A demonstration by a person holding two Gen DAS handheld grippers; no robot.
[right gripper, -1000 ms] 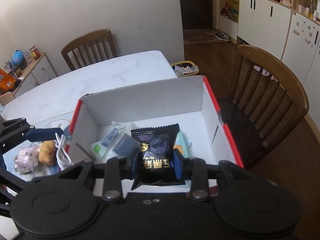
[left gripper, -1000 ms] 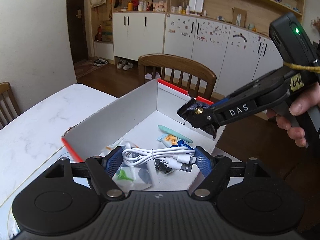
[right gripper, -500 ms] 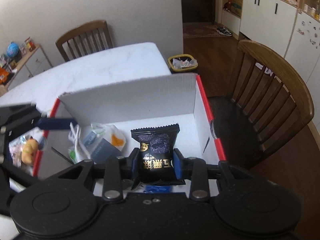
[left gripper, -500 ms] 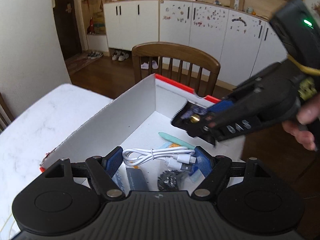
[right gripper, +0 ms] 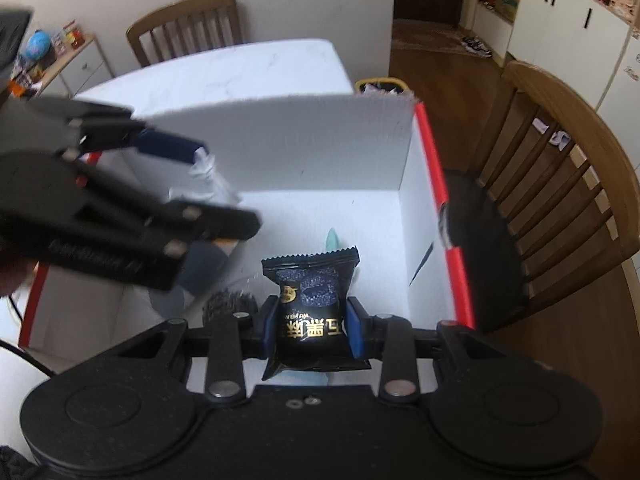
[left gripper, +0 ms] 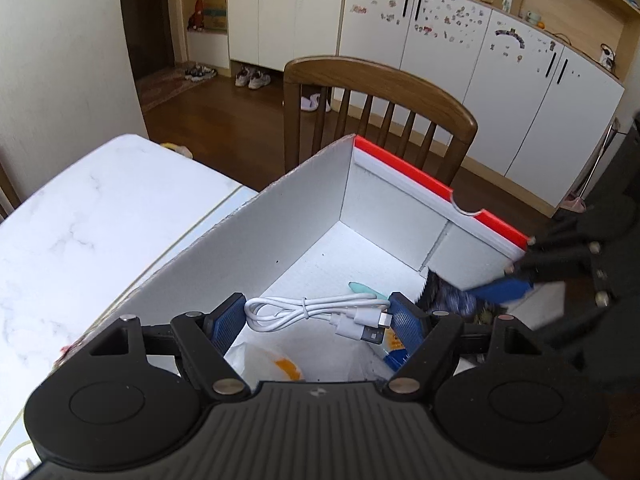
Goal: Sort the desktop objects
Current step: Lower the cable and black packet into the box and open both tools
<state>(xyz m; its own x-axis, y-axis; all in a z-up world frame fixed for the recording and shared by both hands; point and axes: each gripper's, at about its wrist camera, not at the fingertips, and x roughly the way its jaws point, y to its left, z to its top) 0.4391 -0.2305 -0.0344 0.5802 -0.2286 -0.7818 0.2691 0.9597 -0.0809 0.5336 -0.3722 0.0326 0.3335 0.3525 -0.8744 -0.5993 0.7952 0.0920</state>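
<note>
My left gripper (left gripper: 318,318) is shut on a coiled white USB cable (left gripper: 316,312) and holds it over the inside of the white box with red rim (left gripper: 404,176). My right gripper (right gripper: 312,326) is shut on a black snack packet (right gripper: 310,308) and holds it low inside the same box (right gripper: 304,148). In the left wrist view the right gripper (left gripper: 496,290) and its packet (left gripper: 446,296) sit at the box's right side. In the right wrist view the left gripper (right gripper: 168,160), blurred, hangs over the box's left half.
Inside the box lie a teal pen-like object (left gripper: 362,288), a white bag with orange print (left gripper: 276,362) and a blue-and-orange packet (left gripper: 394,350). A wooden chair (left gripper: 380,108) stands behind the box. The white marble table (left gripper: 80,216) extends to the left.
Both grippers have moved forward and down into the box with their loads. The right gripper has dropped lower at the box's right side; the left has come over the box's middle.
</note>
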